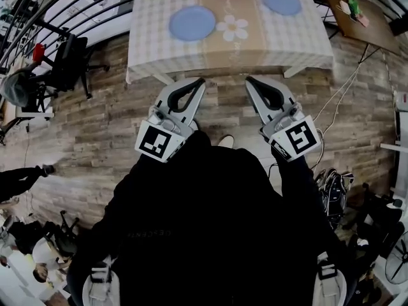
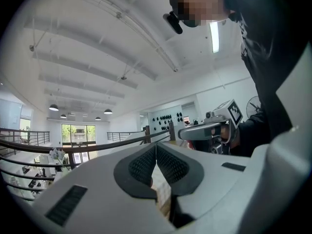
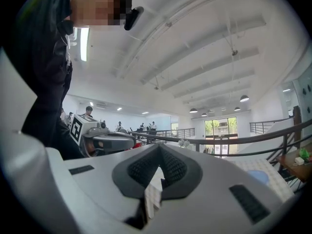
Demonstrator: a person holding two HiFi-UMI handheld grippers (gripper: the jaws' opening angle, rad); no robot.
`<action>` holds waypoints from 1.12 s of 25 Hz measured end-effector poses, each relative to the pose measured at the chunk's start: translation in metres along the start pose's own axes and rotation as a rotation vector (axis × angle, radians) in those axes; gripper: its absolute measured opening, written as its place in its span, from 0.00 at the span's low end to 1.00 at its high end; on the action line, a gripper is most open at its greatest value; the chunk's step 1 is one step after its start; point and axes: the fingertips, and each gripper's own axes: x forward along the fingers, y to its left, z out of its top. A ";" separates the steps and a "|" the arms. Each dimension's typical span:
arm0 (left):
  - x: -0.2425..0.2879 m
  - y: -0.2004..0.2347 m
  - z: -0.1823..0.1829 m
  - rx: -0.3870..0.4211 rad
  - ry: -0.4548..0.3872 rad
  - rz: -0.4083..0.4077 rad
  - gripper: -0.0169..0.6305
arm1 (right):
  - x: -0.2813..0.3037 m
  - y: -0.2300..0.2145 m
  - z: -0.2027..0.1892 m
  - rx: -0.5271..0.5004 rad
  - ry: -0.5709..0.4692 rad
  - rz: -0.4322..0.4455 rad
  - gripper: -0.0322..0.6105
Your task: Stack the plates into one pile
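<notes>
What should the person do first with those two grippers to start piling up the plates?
Probably bring the left gripper forward over the checked-cloth table toward the nearest round blue plate, opening its jaws: it and the right gripper are shut, empty and short of the table.

Checked tablecloth [image 1: 287, 50] over the table, with a daisy print [image 1: 231, 28] at its centre. Wood-plank floor [image 1: 95, 126]. Black office chair [image 1: 69, 65] left of the table, near a dark metal railing [image 1: 70, 5]. Brown side table [image 1: 373, 27], upper right, bearing a small green object [image 1: 353, 6]. White cable [image 1: 338, 101] on the floor. Fan [image 1: 398, 260], lower right.
</notes>
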 end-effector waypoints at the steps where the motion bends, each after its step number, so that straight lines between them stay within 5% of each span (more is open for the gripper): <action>1: 0.004 -0.003 0.000 -0.002 0.000 -0.009 0.06 | -0.003 -0.003 -0.001 0.008 0.001 -0.006 0.04; 17: 0.083 -0.006 -0.007 0.009 -0.018 -0.128 0.06 | -0.005 -0.058 -0.010 0.037 0.041 -0.076 0.04; 28: 0.174 0.076 -0.019 -0.107 -0.067 -0.159 0.06 | 0.072 -0.143 -0.017 0.027 0.084 -0.060 0.04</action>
